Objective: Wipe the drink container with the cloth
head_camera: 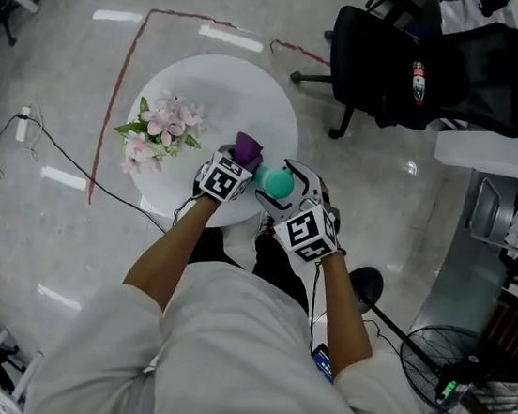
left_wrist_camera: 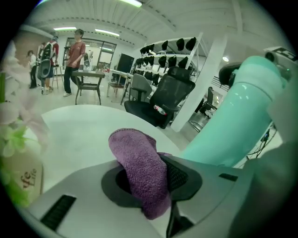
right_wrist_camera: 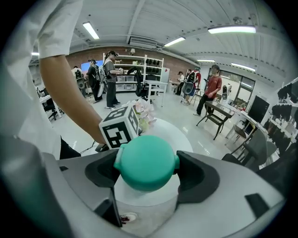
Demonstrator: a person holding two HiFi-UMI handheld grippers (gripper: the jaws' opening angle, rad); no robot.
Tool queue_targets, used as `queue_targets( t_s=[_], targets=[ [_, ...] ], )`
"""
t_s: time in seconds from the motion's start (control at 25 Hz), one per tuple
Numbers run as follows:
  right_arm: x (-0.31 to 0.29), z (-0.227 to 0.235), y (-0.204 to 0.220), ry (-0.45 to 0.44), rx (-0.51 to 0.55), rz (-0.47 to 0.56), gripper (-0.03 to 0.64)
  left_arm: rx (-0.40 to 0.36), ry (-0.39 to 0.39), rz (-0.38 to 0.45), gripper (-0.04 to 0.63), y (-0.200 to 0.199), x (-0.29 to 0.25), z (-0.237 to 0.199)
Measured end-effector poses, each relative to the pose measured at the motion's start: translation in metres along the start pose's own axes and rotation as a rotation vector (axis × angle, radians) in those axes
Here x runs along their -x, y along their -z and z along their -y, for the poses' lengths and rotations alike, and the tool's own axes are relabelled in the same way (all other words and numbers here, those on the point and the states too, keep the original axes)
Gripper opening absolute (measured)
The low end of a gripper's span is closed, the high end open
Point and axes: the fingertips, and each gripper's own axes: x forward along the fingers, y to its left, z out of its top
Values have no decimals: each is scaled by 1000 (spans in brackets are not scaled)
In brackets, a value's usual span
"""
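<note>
My right gripper (right_wrist_camera: 146, 171) is shut on the teal drink container (right_wrist_camera: 146, 161), its pads pressing both sides of the round body, held above the white round table (head_camera: 246, 86). In the head view the container (head_camera: 276, 183) shows between the two marker cubes. The left gripper (left_wrist_camera: 146, 179) is shut on a purple cloth (left_wrist_camera: 142, 169), which sticks up between its jaws. The cloth (head_camera: 247, 147) sits just left of the container (left_wrist_camera: 233, 125), close to it; I cannot tell whether they touch.
A vase of pink flowers (head_camera: 160, 132) stands on the table's left side. Black office chairs (head_camera: 418, 76) are at the back right, a floor fan (head_camera: 450, 373) at the right, a cable (head_camera: 67, 157) on the floor left. People stand far off.
</note>
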Motion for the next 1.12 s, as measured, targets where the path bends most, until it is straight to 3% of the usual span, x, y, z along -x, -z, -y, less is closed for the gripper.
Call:
queue_targets(
  t_s=[0.12, 0.28, 0.56, 0.76, 0.96, 1.12],
  targets=[
    [4, -4, 3, -36, 31, 7, 364, 55, -51, 91, 118, -10, 23, 11],
    [9, -9, -3, -170, 120, 41, 382, 149, -182, 215, 118, -29, 64, 13],
    [33, -16, 3, -359, 325, 86, 396, 223, -387, 384, 118, -51, 138, 35],
    [44, -7, 5, -493, 552, 104, 396, 265, -476, 460, 118, -51, 178, 60],
    [49, -6, 3, -645, 851, 72, 373, 275, -510, 507, 118, -43, 196, 87],
    [46, -16, 8, -740, 1030, -15, 362, 294, -531, 511, 118, -31, 201, 103]
  ],
)
